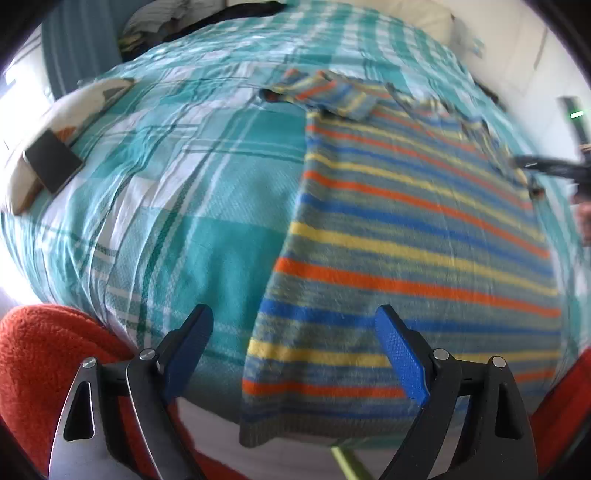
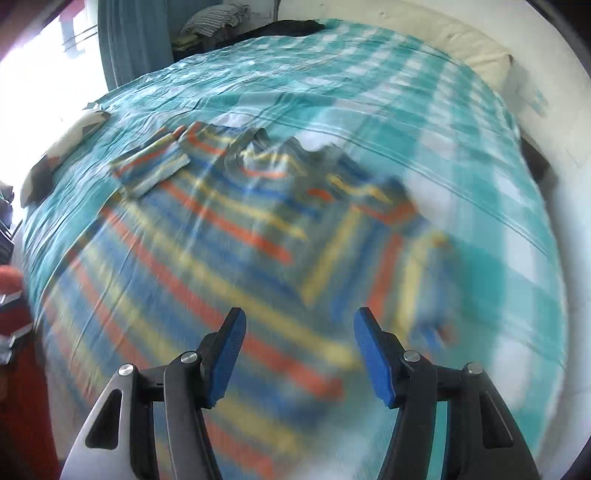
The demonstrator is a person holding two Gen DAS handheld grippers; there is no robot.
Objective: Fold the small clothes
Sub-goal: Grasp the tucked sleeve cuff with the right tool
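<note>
A small striped sweater (image 1: 417, 236) in grey, blue, orange and yellow lies flat on a teal plaid bedspread (image 1: 207, 206), hem at the near bed edge. One sleeve (image 1: 325, 94) is folded across its top. My left gripper (image 1: 293, 325) hovers open above the sweater's near left corner, with nothing between its blue pads. In the right wrist view the same sweater (image 2: 207, 236) is blurred; its right sleeve (image 2: 402, 236) lies folded over the body. My right gripper (image 2: 299, 328) stands open above the lower body and holds nothing.
A dark phone (image 1: 51, 160) rests on a white pillow (image 1: 74, 110) at the bed's left side. A cream pillow (image 2: 469, 40) lies at the far right. Clothes are piled beyond the bed (image 2: 214, 18). An orange fleece sleeve (image 1: 44, 369) is at lower left.
</note>
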